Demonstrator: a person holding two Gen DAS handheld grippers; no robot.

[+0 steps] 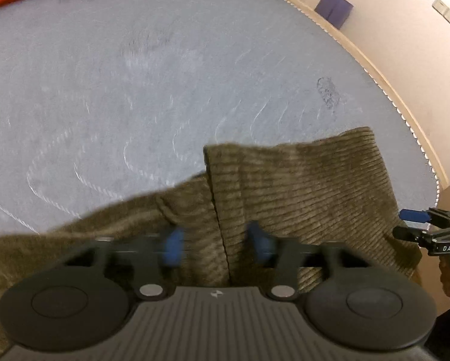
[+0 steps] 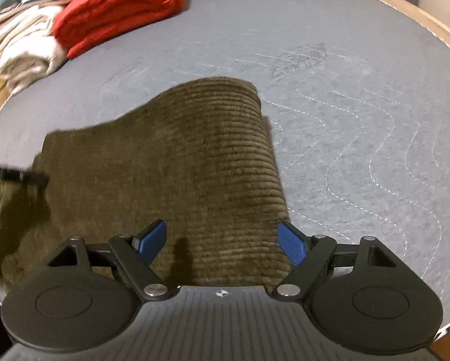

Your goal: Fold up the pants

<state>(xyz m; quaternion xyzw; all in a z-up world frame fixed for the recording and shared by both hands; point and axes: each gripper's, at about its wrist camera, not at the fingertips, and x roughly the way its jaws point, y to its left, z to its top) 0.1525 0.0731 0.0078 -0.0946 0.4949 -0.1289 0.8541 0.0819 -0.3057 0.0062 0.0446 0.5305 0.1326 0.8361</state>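
Observation:
Olive-brown corduroy pants [image 1: 300, 186] lie folded on a grey quilted mattress [image 1: 134, 90], with a folded edge running toward me. My left gripper [image 1: 215, 243] hovers over the pants' near part, its blue pads [image 1: 172, 245] apart and blurred, nothing between them. The right gripper also shows at the right edge of the left wrist view [image 1: 417, 225]. In the right wrist view my right gripper [image 2: 223, 243] is wide open over the near edge of the pants [image 2: 179, 156], its blue fingers [image 2: 292, 245] on either side of the cloth. The left gripper's tip [image 2: 17, 176] pokes in from the left.
A red folded blanket [image 2: 119, 9] and a cream folded cloth [image 2: 23, 51] sit at the mattress's far left corner. The mattress [image 2: 360, 105] has a wooden edge [image 1: 375, 69]. A purple box [image 1: 334, 7] stands by the wall.

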